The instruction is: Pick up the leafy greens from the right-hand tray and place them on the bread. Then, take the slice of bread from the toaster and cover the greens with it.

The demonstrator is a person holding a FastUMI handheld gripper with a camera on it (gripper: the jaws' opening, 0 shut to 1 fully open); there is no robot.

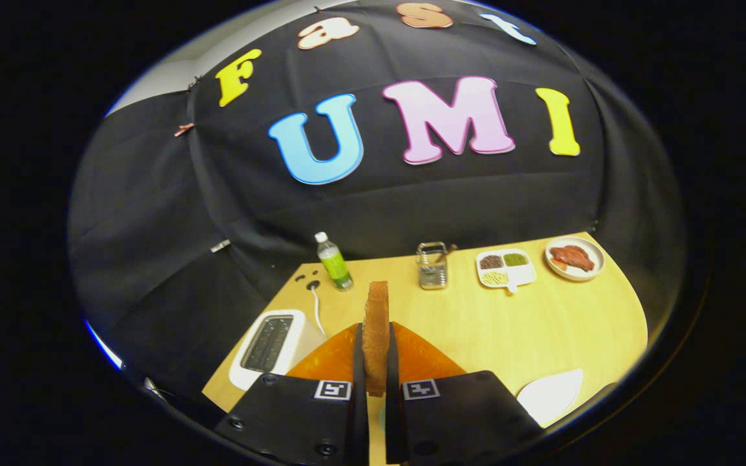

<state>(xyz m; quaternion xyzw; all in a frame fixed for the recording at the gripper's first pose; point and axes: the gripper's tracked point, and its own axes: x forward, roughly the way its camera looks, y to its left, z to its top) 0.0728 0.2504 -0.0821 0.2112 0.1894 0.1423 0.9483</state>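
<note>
Clamped tight: the hand-held gripper (376,382) has both fingers pressing the flat faces of the slice of bread (376,333), slice standing on edge, upright, top poking up beyond the fingertips. So the toaster pull looks done, judging by where things sit, and we're on the cover step.

Right under and just ahead of the fingers, an orange tray (421,359) spreads out both sides. That's prob the landing zone, but the base bread and greens can't be made out: fingers + gripper body block the spot directly below. A pale sliver shows in the gap between the fingers, too small to call.

How to do it well, imo: tip the slice from vertical to flat before lowering, come down square over the greens, let go only once it rests, else it slides off or drags leaves. Keep the squeeze gentle, bread crushes.

Left of the fingers, white toaster (269,346) on the bench (541,323), slots dark, can't tell what's inside; its cord runs back. Right, a white plate (551,395), cut off, contents unknown.

Further back: green bottle (334,262), metal holder w/ utensils (432,265), divided white dish (506,267) w/ small heaps, far plate w/ reddish food (574,257), hard to ID.
</note>
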